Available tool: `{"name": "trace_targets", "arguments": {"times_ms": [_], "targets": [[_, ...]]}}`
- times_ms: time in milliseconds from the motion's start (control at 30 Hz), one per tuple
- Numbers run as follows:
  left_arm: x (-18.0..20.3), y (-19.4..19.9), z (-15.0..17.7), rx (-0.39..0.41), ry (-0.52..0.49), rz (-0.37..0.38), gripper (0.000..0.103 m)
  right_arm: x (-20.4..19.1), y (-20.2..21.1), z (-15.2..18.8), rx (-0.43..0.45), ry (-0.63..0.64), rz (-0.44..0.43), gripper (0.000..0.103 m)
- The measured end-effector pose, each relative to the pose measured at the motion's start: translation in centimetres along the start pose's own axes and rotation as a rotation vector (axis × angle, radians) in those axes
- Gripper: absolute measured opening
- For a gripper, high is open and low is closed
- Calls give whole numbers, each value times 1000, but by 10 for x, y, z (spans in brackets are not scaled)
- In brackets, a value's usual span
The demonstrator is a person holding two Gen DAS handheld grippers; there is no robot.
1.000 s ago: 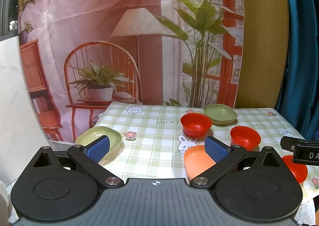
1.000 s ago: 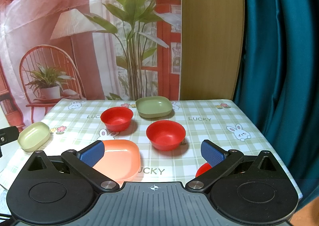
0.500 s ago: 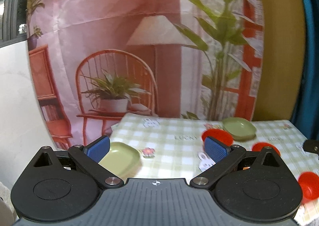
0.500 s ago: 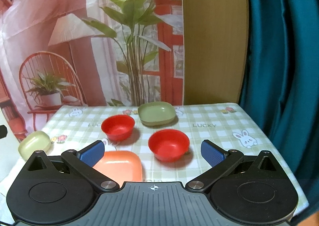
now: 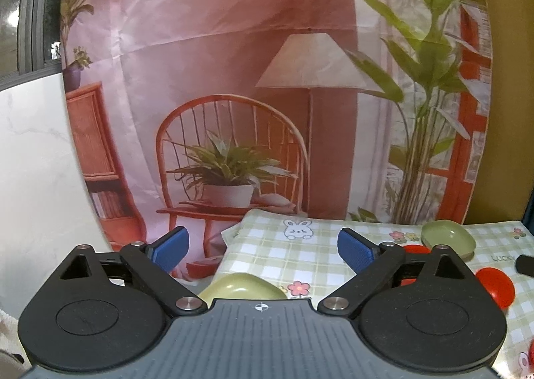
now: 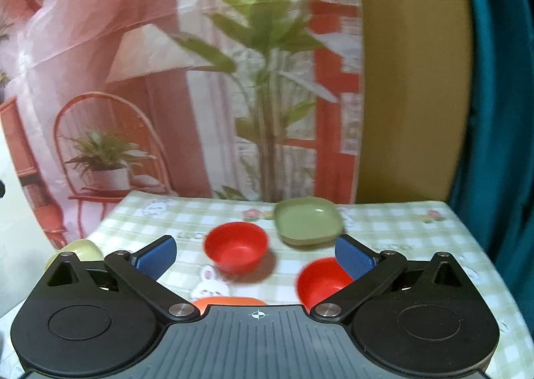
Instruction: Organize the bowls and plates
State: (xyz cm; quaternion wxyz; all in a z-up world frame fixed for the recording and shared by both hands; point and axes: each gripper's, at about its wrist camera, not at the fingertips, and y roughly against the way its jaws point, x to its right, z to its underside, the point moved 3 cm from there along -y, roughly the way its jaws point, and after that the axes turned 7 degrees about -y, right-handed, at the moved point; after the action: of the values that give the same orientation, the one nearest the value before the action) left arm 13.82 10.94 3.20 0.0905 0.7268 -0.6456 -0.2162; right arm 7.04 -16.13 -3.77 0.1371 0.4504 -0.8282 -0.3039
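The near green plate [image 5: 242, 285] is sitting right under the left tongs [image 5: 263, 247], at the table's [image 5: 300, 255] corner, so a sloppy nudge could be sending it off the edge. Those tongs are hanging released, gripping nothing. The right tongs [image 6: 255, 253] are spread wide too, with one red bowl [image 6: 236, 250] just ahead between the pads, another red bowl [image 6: 320, 280] touching-close to the right pad, and the far green plate [image 6: 308, 223] beyond. Every dish is looking empty; the orange plate [image 6: 230, 302] is mostly hidden.

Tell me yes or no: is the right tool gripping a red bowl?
No. The right tool is open with nothing between its pads, and both red bowls sit on the tablecloth.
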Motion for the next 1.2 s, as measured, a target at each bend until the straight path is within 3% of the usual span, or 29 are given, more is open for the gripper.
{"name": "trace_targets", "arguments": {"times_ms": [300, 633, 733, 900, 1000, 1200], "targets": [[-46, -60, 24, -61, -21, -79, 97, -71, -67, 12, -100, 67, -107, 91], [-109, -149, 76, -185, 62, -138, 93, -172, -153, 37, -214, 170, -246, 75], [-119, -173, 93, -226, 99, -119, 91, -195, -175, 42, -231, 199, -264, 71], [-122, -203, 121, -294, 104, -71, 77, -230, -218, 62, -301, 235, -288, 58], [-119, -208, 135, -314, 108, -41, 70, -245, -237, 78, -338, 258, -283, 43], [-113, -213, 151, -334, 108, 11, 62, -258, -258, 99, -380, 286, -291, 30]]}}
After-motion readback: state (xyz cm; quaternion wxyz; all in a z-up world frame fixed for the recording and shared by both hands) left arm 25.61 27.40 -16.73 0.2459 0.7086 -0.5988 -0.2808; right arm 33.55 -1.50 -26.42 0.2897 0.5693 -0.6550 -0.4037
